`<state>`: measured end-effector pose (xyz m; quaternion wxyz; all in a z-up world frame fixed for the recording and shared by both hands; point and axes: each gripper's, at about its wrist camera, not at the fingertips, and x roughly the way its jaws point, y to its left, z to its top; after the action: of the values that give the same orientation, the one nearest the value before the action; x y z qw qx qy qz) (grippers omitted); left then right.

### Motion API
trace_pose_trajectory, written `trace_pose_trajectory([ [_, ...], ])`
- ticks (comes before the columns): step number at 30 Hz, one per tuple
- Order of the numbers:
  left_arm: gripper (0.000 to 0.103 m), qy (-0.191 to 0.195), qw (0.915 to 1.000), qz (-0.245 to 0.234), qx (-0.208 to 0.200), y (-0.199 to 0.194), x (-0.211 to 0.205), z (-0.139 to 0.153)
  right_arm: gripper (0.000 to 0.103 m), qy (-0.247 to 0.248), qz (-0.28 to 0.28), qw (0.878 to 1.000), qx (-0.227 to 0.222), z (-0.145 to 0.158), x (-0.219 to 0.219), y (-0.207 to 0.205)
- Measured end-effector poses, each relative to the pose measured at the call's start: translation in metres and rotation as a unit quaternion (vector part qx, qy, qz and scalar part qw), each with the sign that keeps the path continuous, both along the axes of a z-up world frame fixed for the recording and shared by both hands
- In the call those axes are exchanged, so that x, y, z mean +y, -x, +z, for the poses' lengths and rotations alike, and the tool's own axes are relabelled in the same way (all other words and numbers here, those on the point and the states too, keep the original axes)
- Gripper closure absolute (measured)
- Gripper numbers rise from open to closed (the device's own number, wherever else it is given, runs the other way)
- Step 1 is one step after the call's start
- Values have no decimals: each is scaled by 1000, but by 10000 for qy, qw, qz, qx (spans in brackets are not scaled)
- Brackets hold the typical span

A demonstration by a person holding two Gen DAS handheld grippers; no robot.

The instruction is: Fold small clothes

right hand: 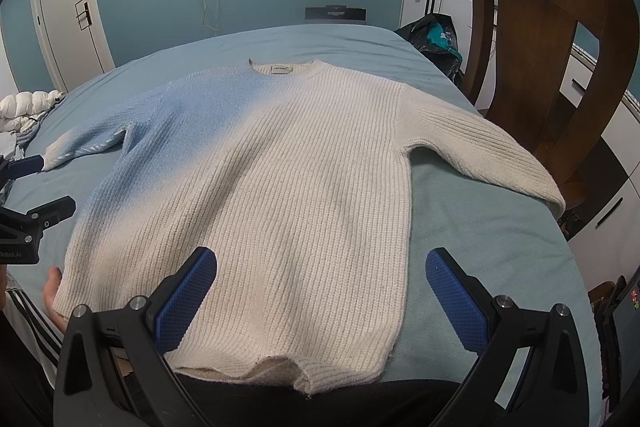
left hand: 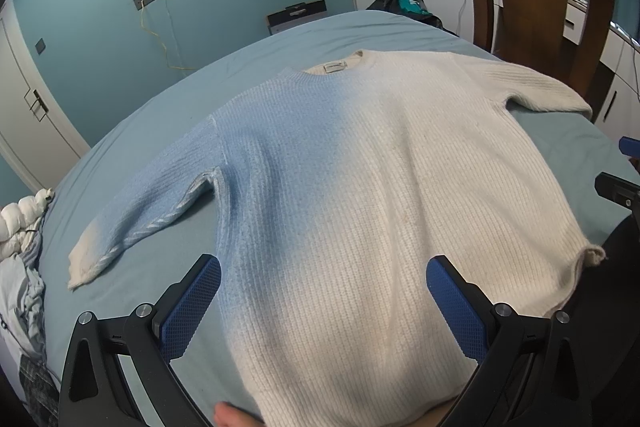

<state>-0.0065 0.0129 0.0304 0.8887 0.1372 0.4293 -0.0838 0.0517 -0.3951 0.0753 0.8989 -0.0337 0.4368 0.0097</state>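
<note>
Sweater flat on bed

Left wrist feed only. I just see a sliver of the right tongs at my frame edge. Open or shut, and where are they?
Observer: Open and holding nothing. The right tongs hover above the lower body of the sweater.
Operator: The hem is cut off at the bottom of my frame. Is it flat?
Observer: Mostly. The hem lies along the near edge of the bed, but there is a small raised buckle at its middle, showing the inside of the knit.
</note>
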Motion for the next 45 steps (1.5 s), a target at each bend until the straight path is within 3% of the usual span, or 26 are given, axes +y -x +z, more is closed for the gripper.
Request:
trace_pose_trajectory([
  [30, 0, -101, 9999, 105, 89, -6, 1, -3, 1, -155, -10, 9998, -117, 3, -5, 2],
  [36, 0, -82, 9992, 354, 134, -14, 13, 0, 1, -227, 8, 9997, -131, 3, -5, 2],
  [45, 0, -194, 9961, 856, 35, -44, 68, 23, 1, -328, 37, 9993, -166, 4, -7, 3],
])
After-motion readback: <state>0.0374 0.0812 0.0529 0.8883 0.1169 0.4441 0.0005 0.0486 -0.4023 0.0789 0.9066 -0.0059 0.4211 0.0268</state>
